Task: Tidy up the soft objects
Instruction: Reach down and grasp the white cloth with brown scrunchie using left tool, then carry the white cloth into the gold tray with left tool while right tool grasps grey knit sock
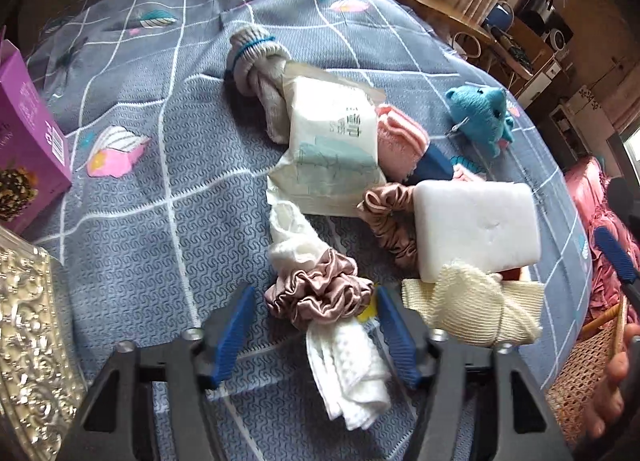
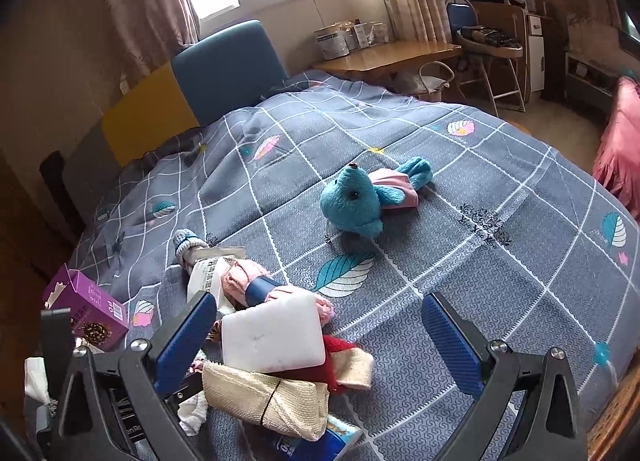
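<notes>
1. Left wrist view: the left gripper (image 1: 316, 331) hangs over the bed (image 1: 152, 181), its fingers (image 1: 234, 335) parted on either side of a pink satin scrunchie (image 1: 320, 289) wound round a white cloth (image 1: 348, 373), pads not pressing it. A white sponge block (image 1: 476, 225) lies just beside it.
2. Right wrist view: the right gripper (image 2: 320, 345) has its fingers wide apart and empty. The pile lies near the bed's near edge; a blue plush bear (image 2: 356, 205) sits apart, mid-bed.

Purple box (image 1: 28, 133) lies beside embossed silver tray (image 1: 28, 345).
</notes>
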The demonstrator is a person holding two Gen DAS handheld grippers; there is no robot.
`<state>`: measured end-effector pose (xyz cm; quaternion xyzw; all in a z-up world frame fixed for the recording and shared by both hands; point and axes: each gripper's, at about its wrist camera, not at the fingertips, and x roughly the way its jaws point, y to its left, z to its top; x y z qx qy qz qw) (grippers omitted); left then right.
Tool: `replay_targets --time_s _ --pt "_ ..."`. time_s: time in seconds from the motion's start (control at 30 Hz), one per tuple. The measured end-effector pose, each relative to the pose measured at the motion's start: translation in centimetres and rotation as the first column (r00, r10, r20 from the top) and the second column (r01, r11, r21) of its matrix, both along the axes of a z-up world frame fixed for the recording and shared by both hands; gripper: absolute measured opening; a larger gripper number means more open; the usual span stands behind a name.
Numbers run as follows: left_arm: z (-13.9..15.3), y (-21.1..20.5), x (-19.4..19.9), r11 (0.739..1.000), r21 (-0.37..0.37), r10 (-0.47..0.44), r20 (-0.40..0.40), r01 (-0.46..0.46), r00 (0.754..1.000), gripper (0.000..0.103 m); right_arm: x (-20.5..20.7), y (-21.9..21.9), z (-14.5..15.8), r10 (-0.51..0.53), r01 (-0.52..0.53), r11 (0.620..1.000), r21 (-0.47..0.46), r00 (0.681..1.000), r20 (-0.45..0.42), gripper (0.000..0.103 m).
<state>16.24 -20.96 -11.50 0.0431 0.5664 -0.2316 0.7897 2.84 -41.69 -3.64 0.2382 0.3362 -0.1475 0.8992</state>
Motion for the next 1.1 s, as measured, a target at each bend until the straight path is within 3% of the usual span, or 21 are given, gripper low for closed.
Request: replay_targets --time_s 0.13,0.27,0.37,0.5,0.6,0.73,0.93,1.1 --pt "0.4 1.2 -1.5 0.999 -0.028 -0.022 0.049 0.023 0.999 0.036 0.2 0.3 -0.2 0.017 -0.017 1.0 -0.012 1.0 -0.013 0.102" --pt "2.0 2.8 -4.3 0.998 -0.043 -0.048 0.126 0.053 0.991 0.036 0.9 1.1 -0.6 0.068 -0.069 0.997 -0.016 0.997 -0.046 0.086" --pt "1.8 3.5 -6.3 0.996 -0.025 -0.077 0.155 0.082 0.985 0.036 2.2 2.6 -0.4 0.174 -0.177 0.984 -0.031 0.982 -0.07 0.078" --pt "0.7 4.2 -7.3 0.996 -0.008 -0.081 0.16 0.084 0.984 0.036 5.7 5.7 0.7 0.376 -0.383 0.922 -0.061 0.921 -0.101 0.073" --pt "-0.2 4.7 -7.1 0.997 -0.03 -0.063 0.15 0.069 0.987 0.036 9.7 8.1 0.6 0.5 -0.516 0.852 -0.087 0.852 -0.155 0.07" --pt "-0.2 4.5 -7.4 0.996 -0.033 -0.072 0.176 0.079 0.982 0.036 15.7 10.4 -1.0 0.584 -0.615 0.785 -0.069 0.774 -0.244 0.068" --pt "-0.4 5.1 -8.1 0.995 -0.057 -0.068 0.191 0.081 0.979 0.036 23.5 12.2 -3.5 0.575 -0.636 0.765 -0.098 0.744 -0.34 0.068" --pt "-0.4 5.2 -8.6 0.995 -0.059 -0.072 0.207 0.085 0.976 0.036 27.8 13.7 -6.3 0.582 -0.667 0.741 -0.079 0.696 -0.421 0.068"
